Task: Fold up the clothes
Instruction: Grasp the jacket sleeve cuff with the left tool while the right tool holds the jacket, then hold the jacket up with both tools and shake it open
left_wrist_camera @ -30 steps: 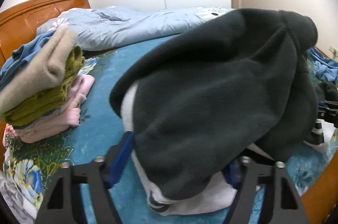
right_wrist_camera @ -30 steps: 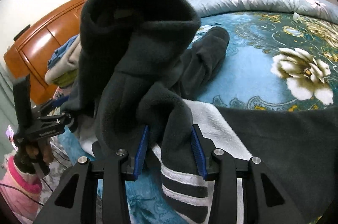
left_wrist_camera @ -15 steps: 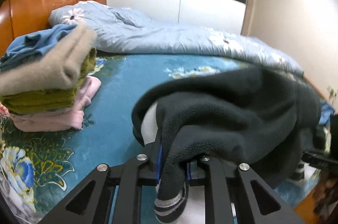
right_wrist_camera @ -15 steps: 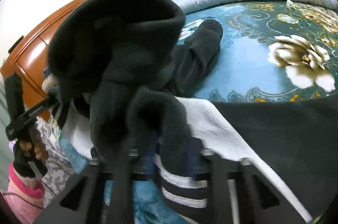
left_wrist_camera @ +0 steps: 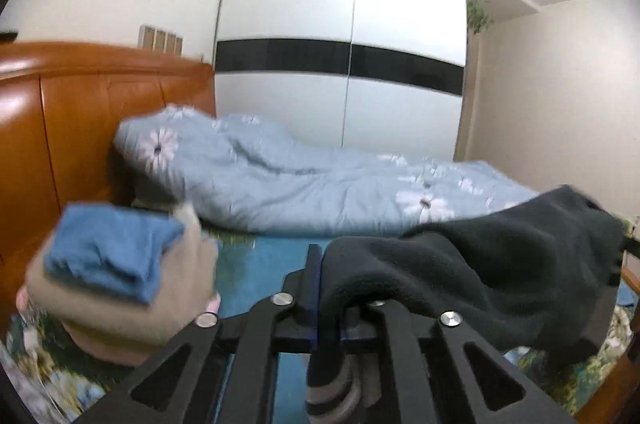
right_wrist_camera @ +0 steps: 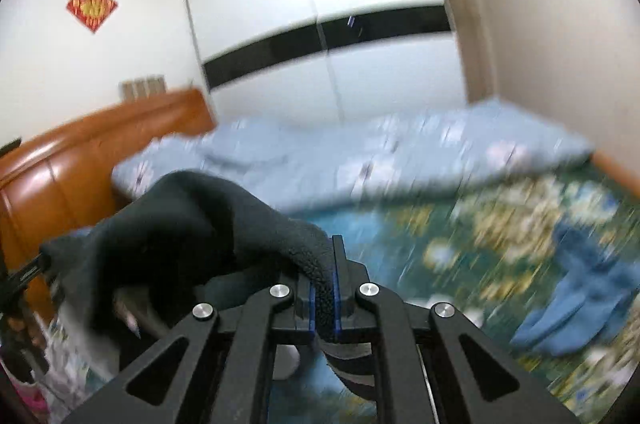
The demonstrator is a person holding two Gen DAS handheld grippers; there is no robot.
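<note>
A dark grey fleece garment (left_wrist_camera: 500,276) with a striped cuff hangs between both grippers above the bed. My left gripper (left_wrist_camera: 332,288) is shut on one end of it, the cloth draping off to the right. My right gripper (right_wrist_camera: 324,296) is shut on the other end of the fleece garment (right_wrist_camera: 180,232), which bunches to the left. A stack of folded clothes (left_wrist_camera: 116,276), blue on top of beige and pink, sits at the left near the headboard.
A light blue floral quilt (left_wrist_camera: 300,184) lies across the far side of the bed. A blue garment (right_wrist_camera: 580,300) lies loose on the teal floral bedsheet (right_wrist_camera: 460,236) at the right. The orange wooden headboard (left_wrist_camera: 80,124) stands at the left, a white wardrobe (left_wrist_camera: 340,44) behind.
Both grippers have closed tight on the fleece and risen, tilting up toward the wardrobe. The garment is now lifted and stretched between them. The views are motion-blurred.
</note>
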